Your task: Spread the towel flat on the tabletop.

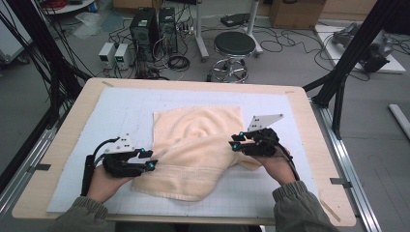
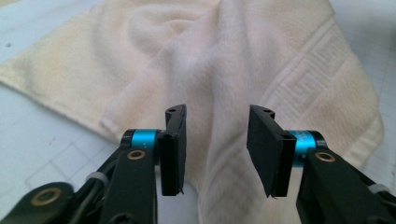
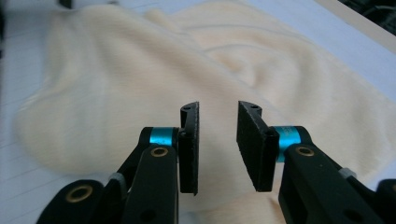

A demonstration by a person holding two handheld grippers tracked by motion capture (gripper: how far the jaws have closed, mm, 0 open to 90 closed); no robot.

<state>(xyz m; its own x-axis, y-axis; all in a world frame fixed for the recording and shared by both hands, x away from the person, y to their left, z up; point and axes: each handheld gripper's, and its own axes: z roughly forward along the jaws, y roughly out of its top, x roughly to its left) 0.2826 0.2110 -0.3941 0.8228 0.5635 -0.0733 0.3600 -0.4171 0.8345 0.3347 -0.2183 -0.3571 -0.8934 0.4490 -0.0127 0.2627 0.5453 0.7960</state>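
Note:
A cream towel lies rumpled and partly folded over on the white gridded mat. My left gripper sits at the towel's left edge with its tips pointing right. In the left gripper view the towel lies under and beyond the left gripper, whose jaws stand apart with nothing pinched between the pads. My right gripper hovers at the towel's right side, tips pointing left. From the right gripper view, the right gripper is open over the towel, its pads free of the cloth.
The mat covers a wooden table with bare rims on all sides. Beyond the far edge stand a black stool, computer towers and floor cables. A black frame post rises at the right.

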